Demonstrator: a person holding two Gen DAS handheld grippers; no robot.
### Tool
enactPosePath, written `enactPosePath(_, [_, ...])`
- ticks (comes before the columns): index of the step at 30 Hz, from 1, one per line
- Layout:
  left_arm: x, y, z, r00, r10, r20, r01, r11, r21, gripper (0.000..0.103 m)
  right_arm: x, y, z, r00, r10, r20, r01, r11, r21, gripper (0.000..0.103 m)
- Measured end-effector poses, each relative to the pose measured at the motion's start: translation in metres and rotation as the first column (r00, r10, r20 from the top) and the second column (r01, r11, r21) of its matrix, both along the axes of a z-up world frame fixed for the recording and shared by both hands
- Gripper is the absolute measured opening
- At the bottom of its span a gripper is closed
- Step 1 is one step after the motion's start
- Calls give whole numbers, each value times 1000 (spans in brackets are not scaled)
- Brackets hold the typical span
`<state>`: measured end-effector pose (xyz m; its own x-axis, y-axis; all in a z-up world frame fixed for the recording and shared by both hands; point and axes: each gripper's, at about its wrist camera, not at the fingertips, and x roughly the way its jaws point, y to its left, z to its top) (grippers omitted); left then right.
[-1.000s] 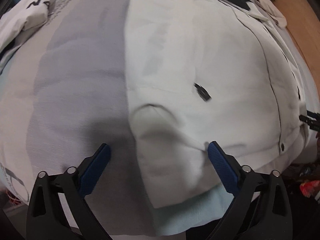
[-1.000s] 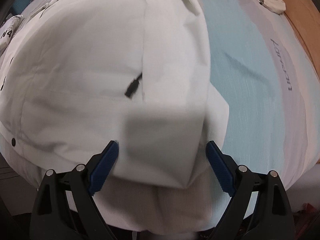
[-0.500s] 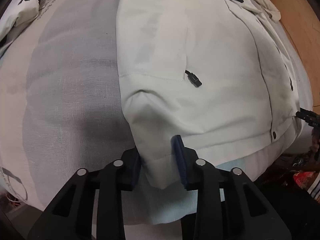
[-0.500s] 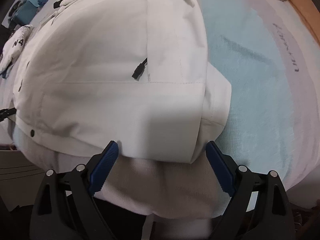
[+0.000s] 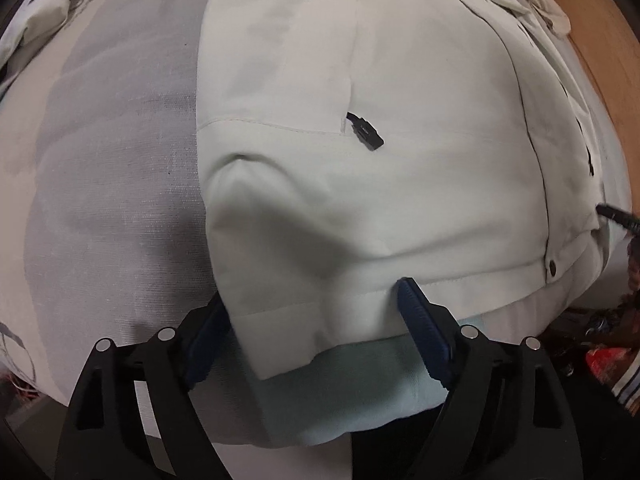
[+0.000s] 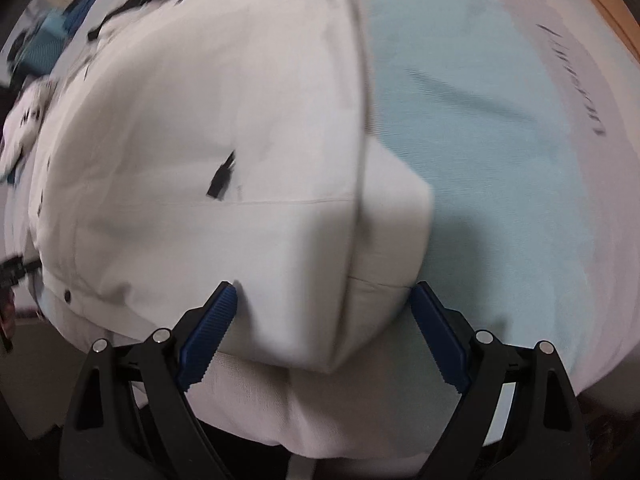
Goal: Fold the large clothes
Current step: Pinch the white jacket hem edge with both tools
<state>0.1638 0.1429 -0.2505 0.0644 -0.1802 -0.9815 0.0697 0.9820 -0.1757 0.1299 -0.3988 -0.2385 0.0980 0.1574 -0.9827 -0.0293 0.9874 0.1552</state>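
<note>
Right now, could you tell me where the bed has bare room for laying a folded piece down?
Two patches: grey sheet left of the jacket, up to the printed garment; and blue sheet right of the jacket, out to the wooden edge. It is crowded at the jacket's far end, where more clothes pile up.

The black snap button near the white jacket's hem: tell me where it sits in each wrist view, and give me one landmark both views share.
Left wrist view: the snap button sits at lower right, at the bottom of the dark front seam, right of the left gripper.
Right wrist view: the snap button sits at lower left, blurred, left of the right gripper.
Shared landmark: the white jacket itself.
</note>
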Motion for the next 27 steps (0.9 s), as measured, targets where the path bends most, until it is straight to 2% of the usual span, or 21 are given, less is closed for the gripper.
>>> enactPosePath(2, [0,6,1,999,34,-1,-34,999,-12,75,-3,-3,0,1000,-12,-7,12,1000,21,74])
enactPosePath(3, [0,8,2,999,40,-2,-40,999,-9,68,-3,-4,0,1000,-19,-10,20,1000,22,62])
enactPosePath(4, [0,10,3,999,40,-3,-40,999,-9,55,-5,-7,1,999,-35,-16,35,999,35,46])
enactPosePath(6, [1,18,8,999,51,-5,-51,999,-14,34,-8,-12,7,997,-71,-30,74,994,82,28])
enactPosePath(7, [1,25,9,998,62,-13,-62,998,-13,26,-10,-13,11,997,-74,-31,77,993,86,21])
enactPosePath(8, [1,30,11,997,73,-19,-73,997,-31,24,-11,-13,15,997,-73,-32,76,993,86,18])
enactPosePath(10, [-1,33,18,999,48,-3,-48,998,-29,12,-16,-8,25,998,-57,-22,58,996,74,9])
enactPosePath(12, [-4,23,27,1000,-19,24,19,1000,0,6,-23,-1,31,999,-47,-16,48,997,54,6])
enactPosePath(14, [-6,18,31,999,-41,29,41,999,14,4,-23,0,37,999,-45,-10,45,998,33,5])
enactPosePath(17, [-2,16,35,999,-23,26,22,1000,6,3,-1,8,42,999,-33,3,33,999,10,4])
enactPosePath(20, [-7,25,36,999,-20,28,20,1000,10,3,-5,12,39,1000,-29,-2,29,999,-18,4])
enactPosePath(21, [-8,25,36,999,-20,26,20,1000,8,3,2,26,36,999,-30,-11,29,999,-27,4])
enactPosePath(23, [-9,27,34,999,-25,28,25,1000,18,4,10,29,24,999,-25,-34,23,998,-56,11])
enactPosePath(25, [-3,27,28,999,-41,27,40,998,47,10,16,27,14,998,-38,-49,35,997,-73,28])
enactPosePath(26, [-1,27,25,999,-42,24,40,998,56,11,19,28,10,998,-38,-53,34,997,-72,33])
enactPosePath(27, [7,13,21,999,-36,23,34,998,58,15,23,28,7,998,-36,-49,32,997,-77,40])
